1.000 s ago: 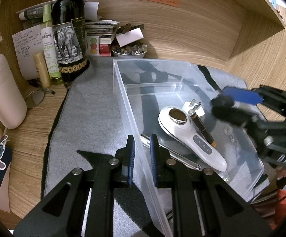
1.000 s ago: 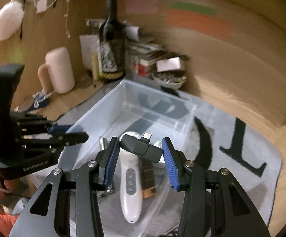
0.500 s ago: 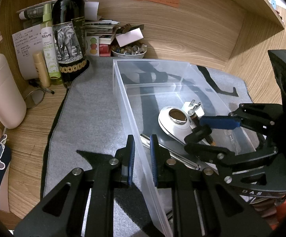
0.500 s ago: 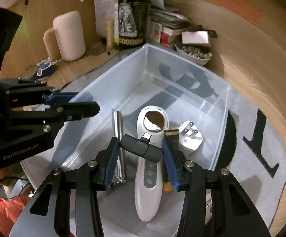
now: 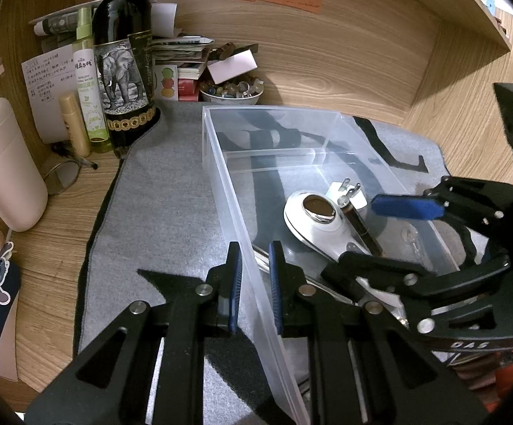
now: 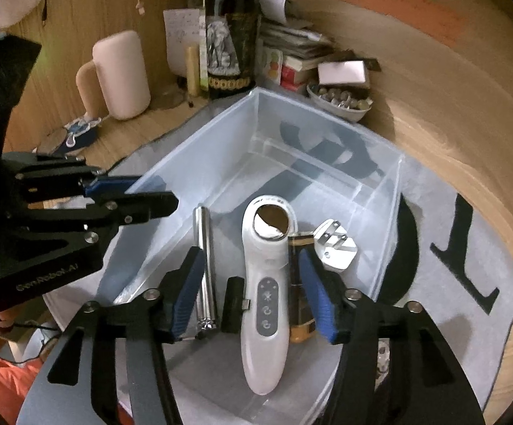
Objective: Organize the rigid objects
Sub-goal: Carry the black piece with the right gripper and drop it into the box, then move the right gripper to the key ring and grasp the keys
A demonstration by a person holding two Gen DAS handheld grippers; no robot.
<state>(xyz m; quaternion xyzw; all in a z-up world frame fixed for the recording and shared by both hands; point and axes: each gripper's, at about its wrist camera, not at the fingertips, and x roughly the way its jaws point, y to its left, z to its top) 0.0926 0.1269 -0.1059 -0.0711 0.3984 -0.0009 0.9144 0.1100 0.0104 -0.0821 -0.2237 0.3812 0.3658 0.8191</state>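
A clear plastic bin (image 5: 221,163) (image 6: 327,131) sits on a grey mat. Inside lie a white handheld device (image 6: 267,283) (image 5: 320,219), a silver metal rod (image 6: 205,265), a dark tube with a gold end (image 6: 300,304), a white plug adapter (image 6: 338,248) (image 5: 348,191) and a small black USB-C adapter (image 6: 233,304). My right gripper (image 6: 253,290) is open above the bin, the black adapter lying free beneath it. My left gripper (image 5: 254,272) is shut on the bin's left wall, one finger on each side.
A dark wine bottle (image 5: 125,67), a green spray bottle (image 5: 88,81), a pink mug (image 5: 5,166), a bowl of small items (image 5: 231,92) and stacked papers stand at the back left. Wooden walls close the back and right.
My right gripper moved down over the bin and opened, letting go of the black USB-C adapter, which now lies in the bin beside the white device. The left gripper has not moved.
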